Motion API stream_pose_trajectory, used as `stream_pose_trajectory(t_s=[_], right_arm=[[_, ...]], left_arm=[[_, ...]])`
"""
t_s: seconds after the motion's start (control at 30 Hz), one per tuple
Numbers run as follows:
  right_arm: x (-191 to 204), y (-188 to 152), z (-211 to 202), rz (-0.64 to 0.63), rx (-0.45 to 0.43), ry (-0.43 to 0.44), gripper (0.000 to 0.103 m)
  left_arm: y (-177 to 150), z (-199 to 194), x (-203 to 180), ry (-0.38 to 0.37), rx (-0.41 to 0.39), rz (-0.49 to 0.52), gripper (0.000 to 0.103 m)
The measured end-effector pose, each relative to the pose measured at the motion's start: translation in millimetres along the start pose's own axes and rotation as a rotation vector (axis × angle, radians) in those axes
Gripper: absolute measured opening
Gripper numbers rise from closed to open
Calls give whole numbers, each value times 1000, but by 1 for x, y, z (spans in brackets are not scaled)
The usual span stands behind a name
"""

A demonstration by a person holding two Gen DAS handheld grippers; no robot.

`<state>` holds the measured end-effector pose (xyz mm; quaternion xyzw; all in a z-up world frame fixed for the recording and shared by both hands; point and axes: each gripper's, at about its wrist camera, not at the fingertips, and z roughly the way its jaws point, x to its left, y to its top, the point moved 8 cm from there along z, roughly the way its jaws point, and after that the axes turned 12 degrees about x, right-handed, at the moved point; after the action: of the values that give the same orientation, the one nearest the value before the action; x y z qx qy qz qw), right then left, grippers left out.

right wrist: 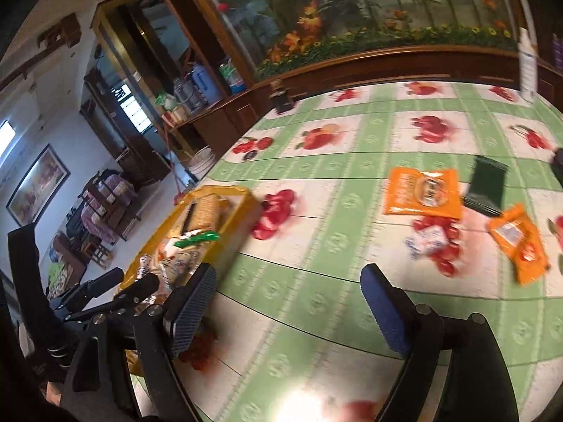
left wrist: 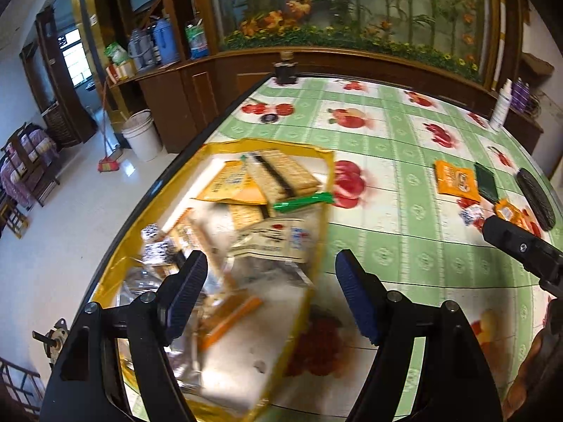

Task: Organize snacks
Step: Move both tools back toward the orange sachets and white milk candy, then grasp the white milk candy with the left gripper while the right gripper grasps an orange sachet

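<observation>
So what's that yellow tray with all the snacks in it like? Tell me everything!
The yellow tray is a shallow rectangular one with a pale floor and thin, shiny yellow walls; the material is hard to tell. It sits flat on the fruit-print tablecloth, near the table's left edge. Inside lie jumbled snacks: a cracker pack, a green wrapper poking over the rim, and silvery packets. The open left claw hangs just over its near right wall, apparently not touching.

Yellow tray (left wrist: 327,183), orange packets (right wrist: 422,193), dark green packet (right wrist: 485,186), green-white fruit-print tablecloth (left wrist: 404,246)
</observation>
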<state>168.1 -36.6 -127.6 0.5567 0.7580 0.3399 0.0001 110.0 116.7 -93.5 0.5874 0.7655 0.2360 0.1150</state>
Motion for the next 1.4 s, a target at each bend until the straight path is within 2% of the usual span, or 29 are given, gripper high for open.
stream_pose_trajectory(t_s=[0.33, 0.63, 0.93, 1.17, 1.27, 1.4], right_arm=[[-102, -28, -44, 157, -34, -101, 86], [-147, -41, -64, 212, -52, -143, 86], [-161, -42, -67, 213, -41, -160, 86], [-161, -17, -46, 136, 11, -221, 86], [-162, -7, -34, 104, 37, -231, 86], [-171, 6, -19, 95, 68, -256, 86]], left_arm=[[-7, 0, -58, -49, 33, 88, 76], [-14, 4, -100, -80, 64, 156, 76], [-18, 13, -143, -134, 96, 237, 75], [3, 29, -190, -172, 106, 355, 75], [14, 42, -207, -215, 119, 380, 75], [29, 58, -222, -237, 128, 400, 75]])
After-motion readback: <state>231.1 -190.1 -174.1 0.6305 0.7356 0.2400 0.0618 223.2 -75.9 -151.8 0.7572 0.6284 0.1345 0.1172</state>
